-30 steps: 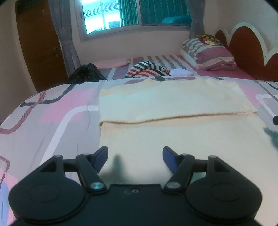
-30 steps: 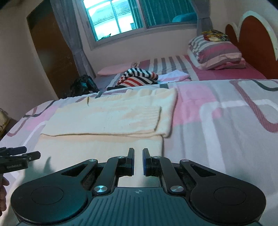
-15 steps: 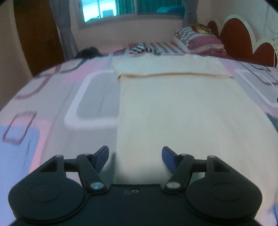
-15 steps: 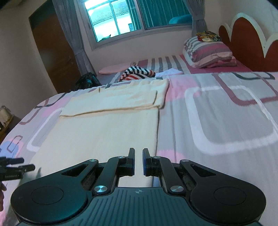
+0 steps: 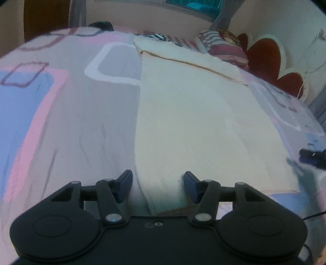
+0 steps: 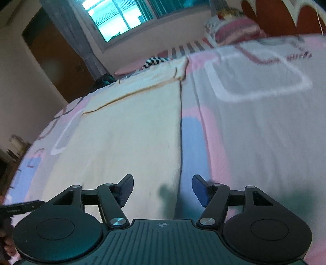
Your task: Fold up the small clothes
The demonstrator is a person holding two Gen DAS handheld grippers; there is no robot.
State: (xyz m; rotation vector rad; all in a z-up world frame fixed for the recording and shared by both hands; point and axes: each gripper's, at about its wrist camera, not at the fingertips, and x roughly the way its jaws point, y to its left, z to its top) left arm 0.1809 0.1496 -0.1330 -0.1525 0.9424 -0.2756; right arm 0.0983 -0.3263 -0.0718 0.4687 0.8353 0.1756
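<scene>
A cream garment (image 5: 195, 114) lies flat on the patterned bedspread (image 5: 81, 114), its far part folded over. My left gripper (image 5: 158, 184) is open, with its fingers straddling the garment's near left corner. In the right wrist view the garment (image 6: 126, 138) fills the middle and my right gripper (image 6: 163, 188) is open over its near right edge. The right gripper shows at the right edge of the left wrist view (image 5: 313, 156). The left gripper shows at the left edge of the right wrist view (image 6: 20, 207).
Striped clothes (image 6: 154, 60) and a striped pillow (image 5: 222, 43) lie on the far bed. A red and white headboard (image 5: 271, 61) stands at the right. A window (image 6: 120, 18) and a wooden door (image 6: 59, 61) are behind.
Both grippers have drawn back to the garment's near edge and tilted down. My right gripper has opened. My left gripper has stayed open.
</scene>
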